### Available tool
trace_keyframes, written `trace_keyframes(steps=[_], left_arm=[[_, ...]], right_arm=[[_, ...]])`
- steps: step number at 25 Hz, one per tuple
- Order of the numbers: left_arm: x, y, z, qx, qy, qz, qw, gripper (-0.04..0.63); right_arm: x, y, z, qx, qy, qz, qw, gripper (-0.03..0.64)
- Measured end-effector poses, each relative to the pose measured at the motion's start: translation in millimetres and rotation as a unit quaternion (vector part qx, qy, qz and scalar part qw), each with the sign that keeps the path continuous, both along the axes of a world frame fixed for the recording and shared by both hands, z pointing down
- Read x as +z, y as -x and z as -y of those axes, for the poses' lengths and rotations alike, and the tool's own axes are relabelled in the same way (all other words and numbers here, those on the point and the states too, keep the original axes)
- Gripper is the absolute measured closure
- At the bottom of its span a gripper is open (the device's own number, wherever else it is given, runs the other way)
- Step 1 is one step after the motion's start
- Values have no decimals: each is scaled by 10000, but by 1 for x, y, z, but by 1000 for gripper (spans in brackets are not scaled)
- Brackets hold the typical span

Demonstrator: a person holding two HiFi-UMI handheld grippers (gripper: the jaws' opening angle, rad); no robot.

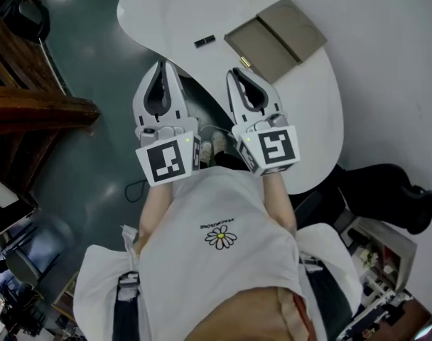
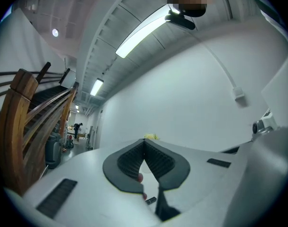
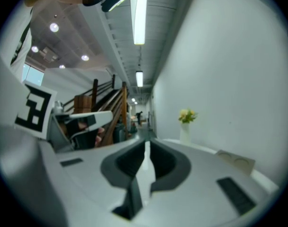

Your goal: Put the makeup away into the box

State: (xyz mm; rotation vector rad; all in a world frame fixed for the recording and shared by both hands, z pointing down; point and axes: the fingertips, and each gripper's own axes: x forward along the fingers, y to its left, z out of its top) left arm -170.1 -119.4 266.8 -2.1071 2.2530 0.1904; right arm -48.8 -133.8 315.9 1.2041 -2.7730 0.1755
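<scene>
A small black makeup stick lies on the white table, just left of an open tan box. My left gripper hovers at the table's near edge, short of the stick, its jaws closed tip to tip with nothing between them. My right gripper is beside it, near the box's front corner, also shut and empty. In the left gripper view the shut tips meet, and the black stick shows low in the gap. The right gripper view shows its closed tips and the box at right.
A wooden staircase stands left of the table over dark floor. A dark chair-like shape sits at the table's right. A white vase with yellow flowers stands on the far part of the table. A white wall is behind.
</scene>
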Motion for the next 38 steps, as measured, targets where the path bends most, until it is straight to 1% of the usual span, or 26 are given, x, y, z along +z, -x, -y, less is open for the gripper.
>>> trace_keyframes(steps=[3,5,6,7,8,11,13,17,20,23,28,32,35,38], left_arm=[[3,-13,7,184,56,42,9998,575],[4,-21,12,310,33,81,9995,575],[3,-26,15,367,14,94,9993,575],[3,-30,17,421,0,100,9991,575],[3,-34,18,474,-2,100,9988,575],[7,-44,21,636,37,107,9979,575],[10,-51,23,748,73,103,9971,575],[17,-65,26,942,181,150,9953,575],[20,-74,29,1108,171,168,9936,575],[26,-80,29,1206,239,165,9923,575],[33,-88,29,1344,329,170,9902,575],[38,-98,29,1448,378,216,9885,575],[43,-104,29,1508,422,254,9873,575],[46,-109,30,1548,456,274,9865,575]], right_arm=[[2,-8,6,153,67,-170,9997,584],[7,-9,6,25,-38,-338,9994,579],[10,-10,5,-67,-57,-391,9992,536],[12,-11,5,-151,-26,-405,9991,468],[16,-13,4,-225,39,-400,9989,436],[32,-20,-2,-419,280,-516,9974,360],[49,-30,-7,-515,393,-766,9950,337],[91,-55,-20,-769,738,-1352,9851,318],[129,-79,-30,-899,1099,-1927,9709,308],[167,-104,-36,-855,1564,-2290,9570,307],[221,-134,-45,-747,2265,-2549,9371,308],[253,-152,-51,-750,2632,-2739,9220,308],[271,-162,-52,-727,2853,-2788,9141,308],[284,-168,-53,-725,3003,-2769,9099,308]])
